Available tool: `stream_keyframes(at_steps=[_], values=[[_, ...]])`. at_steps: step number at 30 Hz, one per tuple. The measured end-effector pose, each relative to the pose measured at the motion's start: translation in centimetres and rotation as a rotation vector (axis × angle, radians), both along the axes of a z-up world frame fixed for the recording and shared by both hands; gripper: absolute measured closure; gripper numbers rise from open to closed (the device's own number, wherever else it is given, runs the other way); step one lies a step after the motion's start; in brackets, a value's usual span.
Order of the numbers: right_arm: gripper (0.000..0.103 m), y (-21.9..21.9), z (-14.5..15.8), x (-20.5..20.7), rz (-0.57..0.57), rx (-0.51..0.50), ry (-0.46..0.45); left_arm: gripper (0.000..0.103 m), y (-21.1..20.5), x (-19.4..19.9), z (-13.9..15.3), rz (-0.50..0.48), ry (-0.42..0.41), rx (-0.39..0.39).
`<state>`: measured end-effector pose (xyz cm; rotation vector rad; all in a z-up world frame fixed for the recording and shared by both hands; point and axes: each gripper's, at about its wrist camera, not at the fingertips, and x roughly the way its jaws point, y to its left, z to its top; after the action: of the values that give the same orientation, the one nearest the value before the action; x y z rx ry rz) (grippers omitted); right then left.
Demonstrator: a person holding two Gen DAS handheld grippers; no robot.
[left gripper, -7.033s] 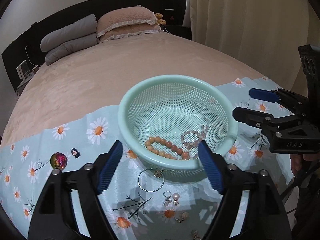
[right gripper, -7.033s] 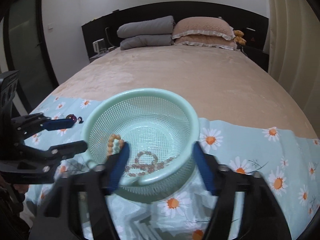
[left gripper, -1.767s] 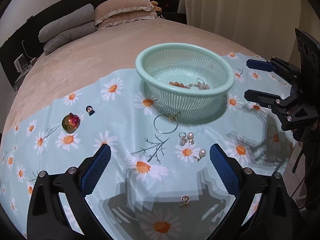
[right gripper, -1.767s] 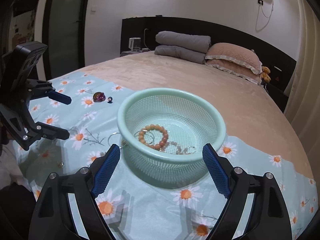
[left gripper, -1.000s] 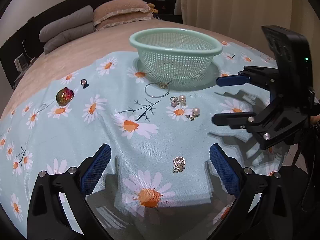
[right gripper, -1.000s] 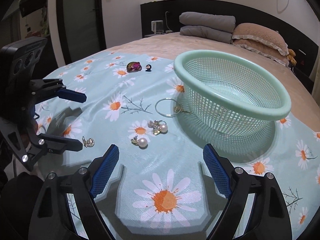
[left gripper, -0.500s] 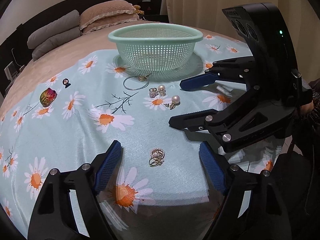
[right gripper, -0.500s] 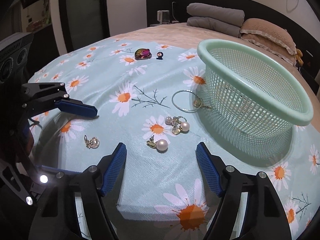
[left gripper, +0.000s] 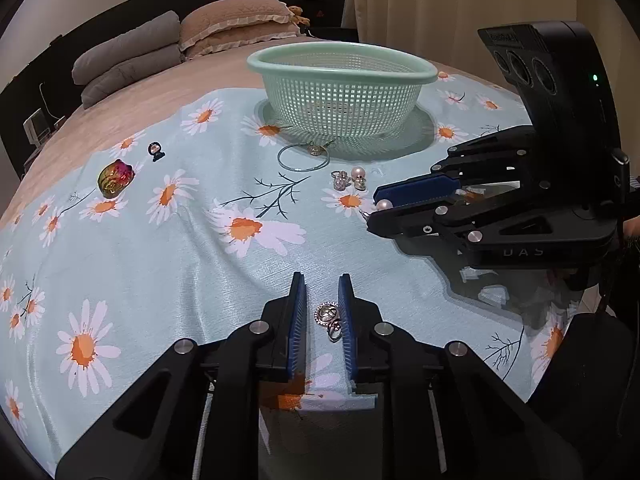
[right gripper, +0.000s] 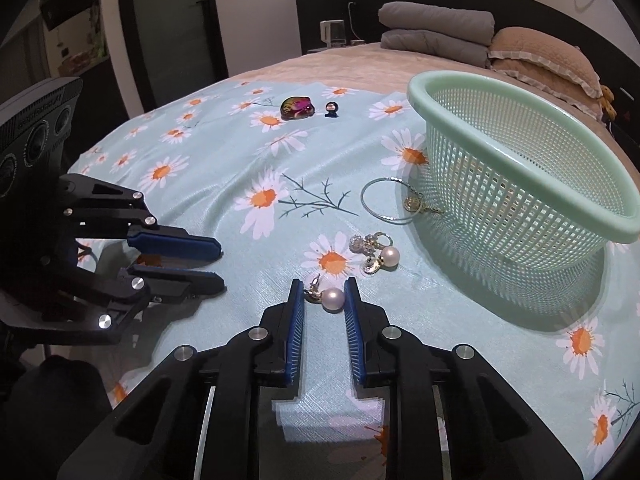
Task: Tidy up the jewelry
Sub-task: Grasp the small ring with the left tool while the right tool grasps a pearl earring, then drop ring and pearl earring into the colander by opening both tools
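In the left wrist view a sparkly ring earring (left gripper: 329, 318) lies on the daisy cloth (left gripper: 180, 248) between the closing jaws of my left gripper (left gripper: 321, 278). It touches the right pad, and a small gap shows at the left pad. In the right wrist view my right gripper (right gripper: 324, 282) is closing on a pearl earring (right gripper: 334, 299), whose pearl and gold stud fill the span between both pads. The left view shows the right gripper (left gripper: 374, 211) from the side, with the pearl earring (left gripper: 385, 203) at its tips. The left gripper (right gripper: 221, 267) shows at the right view's left edge.
A mint basket (left gripper: 344, 68) stands behind on the cloth. In front of it lie a thin hoop (left gripper: 303, 157) and a pair of earrings (left gripper: 350, 178). An iridescent brooch (left gripper: 115, 178) and a small dark charm (left gripper: 156, 151) lie far left. Pillows (left gripper: 160, 48) lie at the bed's head.
Both grippers' jaws have gone from wide apart to narrow. The left ones now flank the sparkly earring. The right ones have come forward and closed on the pearl earring.
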<state>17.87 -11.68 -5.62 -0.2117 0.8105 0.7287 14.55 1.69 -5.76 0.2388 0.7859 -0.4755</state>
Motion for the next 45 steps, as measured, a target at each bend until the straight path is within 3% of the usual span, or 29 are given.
stream_keyframes(at_steps=[2,10,14,32,39,45], values=[[0.084,0.0,0.0,-0.3,0.007,-0.004,-0.003,0.094,0.1,0.0,0.0,-0.001,0.01,-0.005],[0.084,-0.8,0.3,-1.1,0.009,-0.012,0.0,0.097,1.3,-0.3,0.4,0.029,0.072,-0.079],[0.084,-1.6,0.7,-1.4,0.007,-0.023,0.01,0.098,1.8,-0.3,1.0,0.043,0.076,-0.075],[0.084,-9.8,5.2,-1.5,-0.083,-0.042,-0.052,0.098,1.2,1.5,6.0,0.01,-0.043,-0.001],[0.084,-12.7,7.7,0.7,-0.142,-0.049,-0.101,0.098,0.3,4.2,8.6,-0.002,-0.074,-0.014],[0.084,-12.6,11.8,4.1,-0.141,-0.085,-0.179,0.098,-1.8,7.4,11.4,-0.041,-0.111,-0.021]])
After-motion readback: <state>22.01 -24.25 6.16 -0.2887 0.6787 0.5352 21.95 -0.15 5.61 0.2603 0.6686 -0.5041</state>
